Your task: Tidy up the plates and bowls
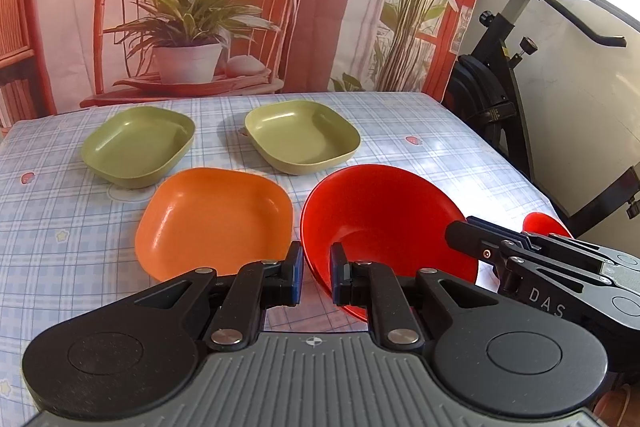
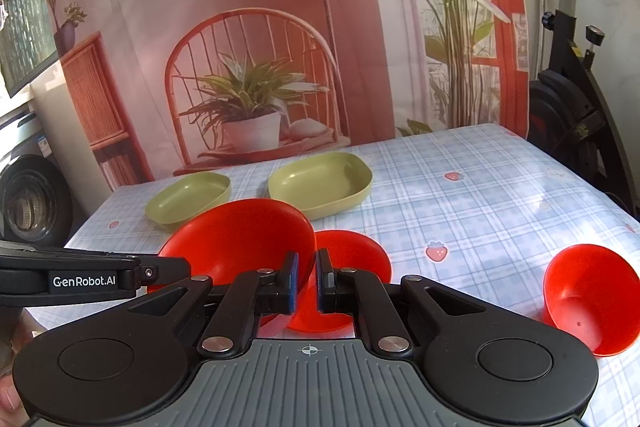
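My left gripper (image 1: 318,275) is shut on the near rim of a large red bowl (image 1: 384,215), which hangs tilted with its mouth facing me. From the right wrist view, that bowl (image 2: 240,239) has the left gripper (image 2: 176,267) at its left edge. My right gripper (image 2: 308,281) is shut on the rim of a second red bowl (image 2: 352,259), just behind and right of the first. A third red bowl (image 2: 592,291) lies tipped on the table at the right. An orange square plate (image 1: 216,219) sits left of the held bowl. Two green square plates (image 1: 138,147) (image 1: 302,135) rest farther back.
The table wears a blue checked cloth (image 1: 400,131); its right edge drops off beside a black exercise bike (image 1: 504,99). A printed backdrop (image 1: 200,7) hangs right behind the table's far edge. The right gripper's body (image 1: 560,267) reaches in close beside the left one.
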The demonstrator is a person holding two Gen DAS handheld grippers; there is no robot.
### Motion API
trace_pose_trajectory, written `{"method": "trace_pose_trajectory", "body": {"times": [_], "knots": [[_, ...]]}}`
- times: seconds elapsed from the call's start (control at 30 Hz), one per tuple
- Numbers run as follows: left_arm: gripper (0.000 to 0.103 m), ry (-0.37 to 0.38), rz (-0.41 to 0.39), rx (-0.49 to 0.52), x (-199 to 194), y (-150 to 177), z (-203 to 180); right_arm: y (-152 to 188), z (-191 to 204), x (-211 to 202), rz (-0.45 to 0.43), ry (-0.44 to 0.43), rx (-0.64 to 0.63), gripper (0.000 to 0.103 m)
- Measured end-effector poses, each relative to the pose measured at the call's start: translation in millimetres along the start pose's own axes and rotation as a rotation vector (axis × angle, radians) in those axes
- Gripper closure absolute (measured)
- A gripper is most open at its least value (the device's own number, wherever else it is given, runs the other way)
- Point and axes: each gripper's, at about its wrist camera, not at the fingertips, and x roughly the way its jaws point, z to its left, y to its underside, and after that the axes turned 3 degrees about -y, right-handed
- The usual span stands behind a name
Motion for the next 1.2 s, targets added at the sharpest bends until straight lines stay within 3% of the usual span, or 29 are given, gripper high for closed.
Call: {"method": "trace_pose_trajectory", "body": {"times": [0.23, 0.43, 0.67, 1.2], "knots": [[0.089, 0.02, 0.023, 0.042, 34, -17, -17, -10, -32, 18, -0.017, 0.038, 0.03, 0.095], [0.089, 0.016, 0.079, 0.061, 59, -13, -20, -3, -45, 35, 0.014, 0.048, 0.034, 0.095], [0.089, 0.01, 0.108, 0.096, 67, -11, -20, 8, -51, 46, 0.031, 0.047, 0.071, 0.095], [0.089, 0.014, 0.093, 0.139, 73, -11, -22, 16, -56, 58, 0.067, 0.055, 0.071, 0.095]]}}
